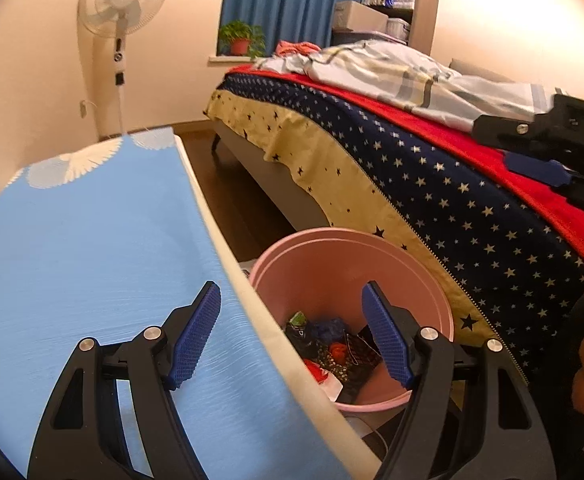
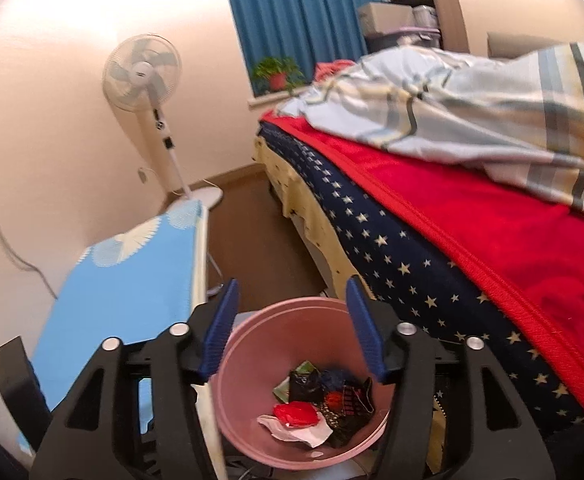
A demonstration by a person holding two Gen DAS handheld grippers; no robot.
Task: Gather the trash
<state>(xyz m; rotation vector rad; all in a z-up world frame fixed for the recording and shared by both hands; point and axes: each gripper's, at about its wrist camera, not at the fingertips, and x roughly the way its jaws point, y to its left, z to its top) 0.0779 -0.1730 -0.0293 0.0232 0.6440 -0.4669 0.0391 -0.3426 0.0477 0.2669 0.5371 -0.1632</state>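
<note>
Both grippers above the pink bin, jaws apart and empty.
Right gripper [image 2: 290,328] hangs directly over the pink bin [image 2: 252,360], its trash [image 2: 315,404] heaped at the bottom; left gripper [image 1: 292,336] straddles the blue table's [image 1: 92,260] edge, bin to its right. No loose trash shows; any next piece likely lies elsewhere.

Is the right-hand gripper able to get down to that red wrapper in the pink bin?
Probably yes. The right gripper hangs open above the bin, whose mouth is uncovered, and the red wrapper lies on top.
</note>
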